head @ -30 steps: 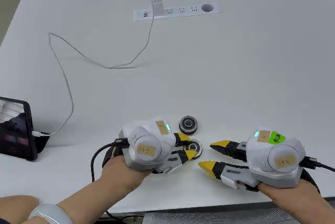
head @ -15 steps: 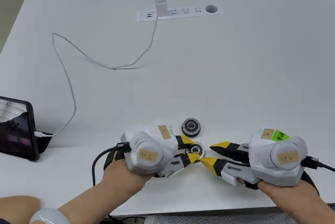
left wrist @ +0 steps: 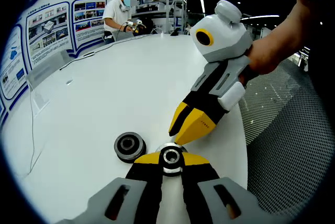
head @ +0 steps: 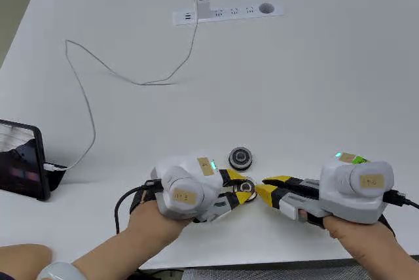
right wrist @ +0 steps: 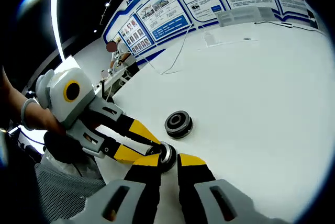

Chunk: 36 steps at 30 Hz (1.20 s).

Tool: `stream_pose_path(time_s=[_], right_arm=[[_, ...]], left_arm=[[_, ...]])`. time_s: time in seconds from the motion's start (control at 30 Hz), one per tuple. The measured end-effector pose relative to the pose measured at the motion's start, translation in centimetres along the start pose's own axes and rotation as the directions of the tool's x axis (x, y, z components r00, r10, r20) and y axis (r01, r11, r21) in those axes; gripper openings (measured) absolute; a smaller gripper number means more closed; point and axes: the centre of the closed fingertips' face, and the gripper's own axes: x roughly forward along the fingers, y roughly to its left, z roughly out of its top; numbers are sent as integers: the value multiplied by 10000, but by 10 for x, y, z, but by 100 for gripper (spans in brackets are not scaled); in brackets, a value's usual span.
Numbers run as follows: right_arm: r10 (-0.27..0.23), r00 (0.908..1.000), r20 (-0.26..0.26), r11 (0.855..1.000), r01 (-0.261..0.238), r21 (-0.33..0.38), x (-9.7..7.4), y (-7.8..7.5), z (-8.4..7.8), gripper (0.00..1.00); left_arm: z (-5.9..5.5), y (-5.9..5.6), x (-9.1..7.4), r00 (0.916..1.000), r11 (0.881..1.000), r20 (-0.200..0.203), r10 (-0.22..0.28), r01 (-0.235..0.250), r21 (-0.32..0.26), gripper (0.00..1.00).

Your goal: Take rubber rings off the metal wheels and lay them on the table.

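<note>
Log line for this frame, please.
left gripper: shut on wheel | right gripper: tips at same wheel, grip unclear | second wheel: flat on table, apart

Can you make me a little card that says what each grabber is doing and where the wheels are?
left gripper: jaws shut on the held wheel
right gripper: tips right at the held wheel, facing the left gripper; I cannot tell if it grips
second wheel: lies flat on the table, just beyond the held wheel, dark outer ring on it, nothing touching it
far side: power strip with a white cable plugged in
left edge: dark screen device, on the cable's other end
</note>
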Motion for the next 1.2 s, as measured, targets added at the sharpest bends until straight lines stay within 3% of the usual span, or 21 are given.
stream_pose_path(time_s=[0.2, 0.53, 0.87, 0.97, 1.2], right_arm=[[112, 9999, 125, 9969, -121, 777, 2, 0, 0, 13], [260, 9996, -68, 9899, -248, 1396, 6, 0, -8, 12], [578, 9981, 204, 9622, -611, 2655, 6, 0, -10, 11], [711, 9970, 292, 9475, -766, 3104, 6, -1, -11, 11], [820, 9963, 269, 9419, -863, 3248, 6, 1, -11, 12]], left_arm=[[0, 0, 0, 10000, 10000, -1, 9, -9, -8, 14], [0, 0, 0, 10000, 10000, 18, 17, -17, -55, 14], [1, -1, -1, 10000, 9999, 31, 14, -14, -108, 13], [1, -1, -1, 10000, 9999, 42, 19, -19, -132, 13], [1, 0, -1, 10000, 9998, 64, 34, -33, -189, 13]])
